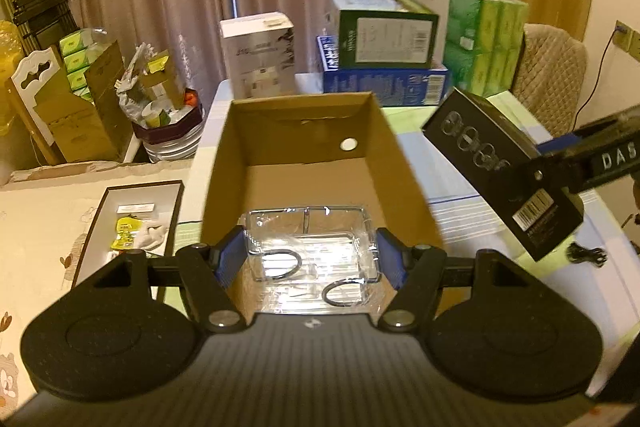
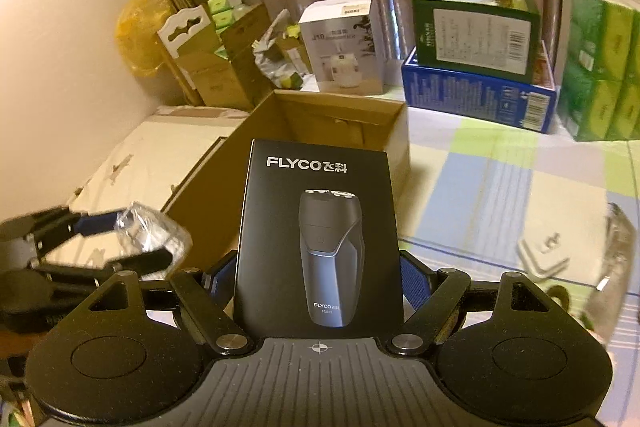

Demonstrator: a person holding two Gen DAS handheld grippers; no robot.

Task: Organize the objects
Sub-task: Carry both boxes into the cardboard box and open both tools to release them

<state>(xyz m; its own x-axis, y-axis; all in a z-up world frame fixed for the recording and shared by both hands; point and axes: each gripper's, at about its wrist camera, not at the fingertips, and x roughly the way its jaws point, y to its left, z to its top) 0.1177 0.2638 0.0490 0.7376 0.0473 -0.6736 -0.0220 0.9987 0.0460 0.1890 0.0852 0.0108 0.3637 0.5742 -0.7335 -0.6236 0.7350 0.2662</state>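
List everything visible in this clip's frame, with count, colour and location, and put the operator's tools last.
Open brown cardboard box: 1, brown, table centre.
Clear plastic tray: 1, transparent, held over the box's near end.
Black Flyco shaver box: 1, black, held right of the cardboard box.
White appliance carton: 1, white, behind the cardboard box.
Green carton: 1, green, on top of the blue carton.
Blue carton: 1, blue, table rear.
Green tissue packs: 1 bundle, green, rear right.
Shallow dark-framed tray: 1, white inside, left.
Left tool: 1, black with blue pads, shut on the tray.
Right tool: 1, black with blue pads, shut on the shaver box.
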